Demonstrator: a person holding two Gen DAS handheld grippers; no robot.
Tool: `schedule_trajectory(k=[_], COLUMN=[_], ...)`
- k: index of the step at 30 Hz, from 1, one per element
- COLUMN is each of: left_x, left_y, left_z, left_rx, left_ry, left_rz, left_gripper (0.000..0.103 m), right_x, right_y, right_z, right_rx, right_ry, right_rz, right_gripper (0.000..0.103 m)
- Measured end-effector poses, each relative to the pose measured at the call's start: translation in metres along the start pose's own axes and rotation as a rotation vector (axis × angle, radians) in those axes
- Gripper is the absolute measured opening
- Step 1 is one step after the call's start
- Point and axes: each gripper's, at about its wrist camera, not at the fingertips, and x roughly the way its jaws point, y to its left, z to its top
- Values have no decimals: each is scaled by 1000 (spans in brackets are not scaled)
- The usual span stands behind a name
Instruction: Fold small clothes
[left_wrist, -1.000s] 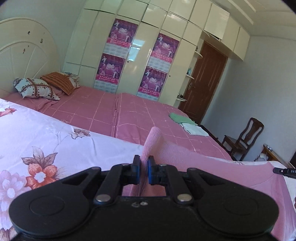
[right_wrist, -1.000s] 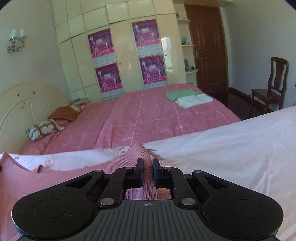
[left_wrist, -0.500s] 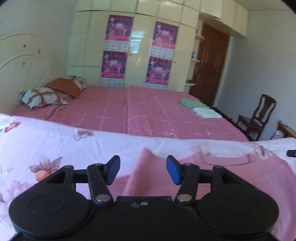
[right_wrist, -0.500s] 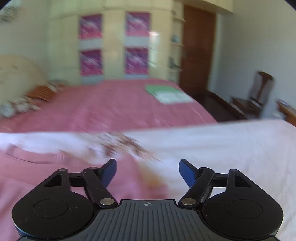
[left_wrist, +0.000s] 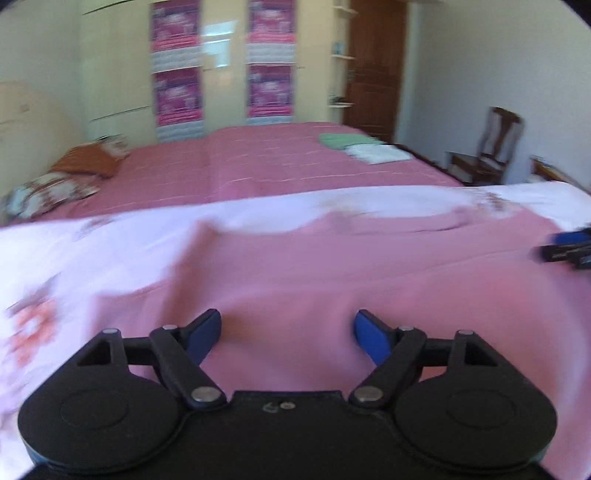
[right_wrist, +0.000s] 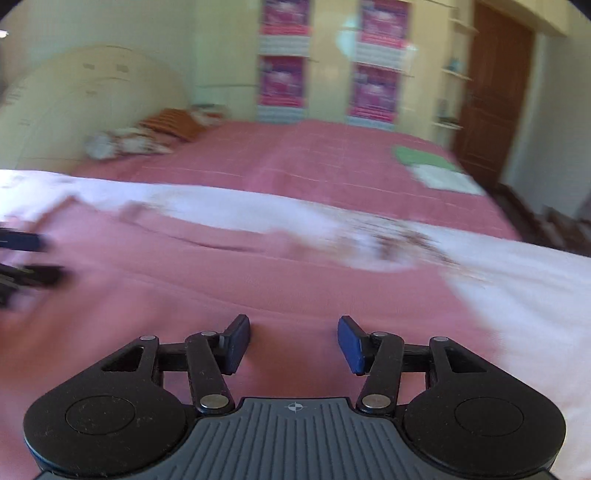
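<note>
A pink knit garment (left_wrist: 332, 273) lies spread flat on the white floral sheet (left_wrist: 92, 251); it also shows in the right wrist view (right_wrist: 229, 280). My left gripper (left_wrist: 288, 328) is open and empty, just above the garment's near part. My right gripper (right_wrist: 293, 338) is open and empty over the garment's right part. The right gripper shows blurred at the right edge of the left wrist view (left_wrist: 569, 249). The left gripper shows blurred at the left edge of the right wrist view (right_wrist: 22, 258). Both views are motion-blurred.
A pink-covered bed (left_wrist: 280, 162) lies beyond, with pillows (left_wrist: 66, 177) at its head and folded green and white clothes (left_wrist: 365, 146) at its far right. A wardrobe with posters (left_wrist: 221, 66), a brown door (left_wrist: 373, 62) and a wooden chair (left_wrist: 491, 147) stand behind.
Both grippers, shut on the garment's corners a second ago, have opened and let it go. The garment now lies flat and both grippers have drawn back over it.
</note>
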Motion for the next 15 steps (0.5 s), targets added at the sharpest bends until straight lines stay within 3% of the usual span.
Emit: schedule_trajectory(k=[1,3,6,8,12,15], left_x=[-4,-14,-28,-46,-64,-57], left_y=[15,36,33,11,-57,-95], left_z=[-4,-7,-2,-1,-8,-29], left_rx=[-31,-117,-166,-146,-27,56], left_ry=[-12,-48,-62,-117,-137,-73], left_rz=[-17,-65,-27,-54,-134,-157], left_gripper=[79,72,69,76,78,80], right_x=[-2,-11,-30,-49,-82,-87], right_y=[-19,-58,-61,-55,0,27], right_z=[-5,-15,-17,-18,-24,-35], right_rx=[21,100,91,145,93,79], right_ry=[10,19,-6,-47,-100,-89], right_rz=[-46,0,-62,-6,121,136], right_gripper=[51,51,51,51,51,51])
